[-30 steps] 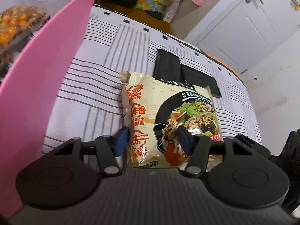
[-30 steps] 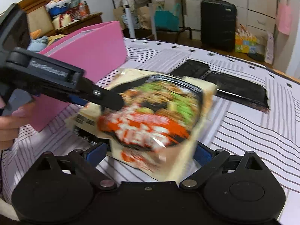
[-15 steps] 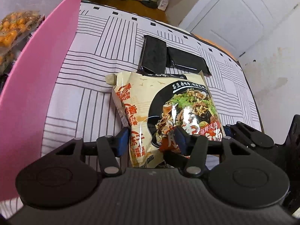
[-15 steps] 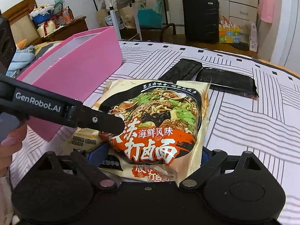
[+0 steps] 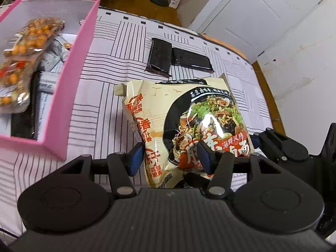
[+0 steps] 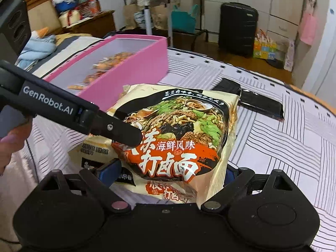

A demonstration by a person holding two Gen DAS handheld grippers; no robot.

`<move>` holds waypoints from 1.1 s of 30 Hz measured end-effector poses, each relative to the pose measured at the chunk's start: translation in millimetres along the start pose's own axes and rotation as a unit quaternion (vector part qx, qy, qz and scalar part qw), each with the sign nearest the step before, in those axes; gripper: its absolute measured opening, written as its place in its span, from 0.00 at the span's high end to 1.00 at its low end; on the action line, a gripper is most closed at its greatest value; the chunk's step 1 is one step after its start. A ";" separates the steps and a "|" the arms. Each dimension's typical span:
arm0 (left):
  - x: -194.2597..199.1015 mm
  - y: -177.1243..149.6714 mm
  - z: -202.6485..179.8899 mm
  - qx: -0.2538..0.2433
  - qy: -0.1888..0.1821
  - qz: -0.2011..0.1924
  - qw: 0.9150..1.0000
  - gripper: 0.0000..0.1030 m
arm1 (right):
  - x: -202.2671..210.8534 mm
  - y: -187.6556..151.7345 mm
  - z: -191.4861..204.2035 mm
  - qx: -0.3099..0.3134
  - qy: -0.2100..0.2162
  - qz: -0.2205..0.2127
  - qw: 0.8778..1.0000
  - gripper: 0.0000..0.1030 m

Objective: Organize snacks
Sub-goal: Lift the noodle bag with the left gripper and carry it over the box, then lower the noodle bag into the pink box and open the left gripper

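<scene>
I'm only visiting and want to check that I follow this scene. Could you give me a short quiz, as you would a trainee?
1. True or false: the pink box is empty.
2. How many black packets lie on the striped cloth?
3. The noodle packet is: A) inside the pink box, B) outside the box, above the cloth, C) on the floor.

Key: 1. False, it holds a bag of orange snacks and more. 2. Two. 3. B.

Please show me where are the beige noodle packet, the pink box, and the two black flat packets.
Beige noodle packet (image 5: 189,126), left wrist view: its printed front.
Pink rectangular box (image 5: 71,79), left wrist view: its outer side wall.
Two black flat packets (image 5: 159,57), left wrist view: the left one's top face.
</scene>
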State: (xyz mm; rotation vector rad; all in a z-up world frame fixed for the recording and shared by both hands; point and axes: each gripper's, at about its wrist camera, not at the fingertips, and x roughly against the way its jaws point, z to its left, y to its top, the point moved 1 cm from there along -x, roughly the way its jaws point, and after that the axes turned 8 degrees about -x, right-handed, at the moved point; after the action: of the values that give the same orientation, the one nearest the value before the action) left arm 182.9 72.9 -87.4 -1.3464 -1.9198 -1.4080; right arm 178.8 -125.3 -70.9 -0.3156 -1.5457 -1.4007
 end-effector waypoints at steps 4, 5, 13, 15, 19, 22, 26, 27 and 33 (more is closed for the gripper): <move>33.1 -5.8 3.1 -0.009 0.000 -0.024 1.000 0.48 | 19.1 7.6 15.8 0.018 0.027 -0.003 0.999 0.07; 41.7 -6.6 4.3 -0.013 0.002 -0.032 0.999 0.48 | 22.9 10.6 20.0 0.024 0.034 -0.004 0.999 0.07; 95.5 -1.7 24.5 -0.026 0.024 -0.082 0.996 0.48 | 33.9 46.0 54.5 0.083 0.048 -0.036 0.995 0.15; 103.7 3.2 34.6 -0.017 0.031 -0.090 0.995 0.48 | 30.3 57.6 63.3 0.103 0.049 -0.044 0.993 0.27; 121.1 11.1 62.0 0.004 0.053 -0.101 0.993 0.48 | 14.7 77.9 79.2 0.127 0.059 -0.042 0.989 0.33; 128.5 18.3 77.6 0.010 0.078 -0.108 0.991 0.47 | 0.5 91.3 93.2 0.130 0.064 -0.040 0.989 0.33; 131.1 27.8 99.6 0.024 0.119 -0.118 0.986 0.47 | -29.0 106.8 108.2 0.107 0.079 -0.031 0.991 0.33; 130.0 29.6 105.1 0.028 0.129 -0.119 0.984 0.47 | -37.5 109.8 110.9 0.096 0.084 -0.026 0.992 0.33; 111.2 40.5 135.5 0.037 0.187 -0.109 0.976 0.46 | -83.2 113.6 118.5 0.022 0.109 0.006 0.994 0.33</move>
State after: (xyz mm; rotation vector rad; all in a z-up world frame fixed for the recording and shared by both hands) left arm 195.8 245.3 -37.9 -0.7843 -1.8810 -1.5444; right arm 245.6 44.7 -48.5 -0.1400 -1.3908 -1.3440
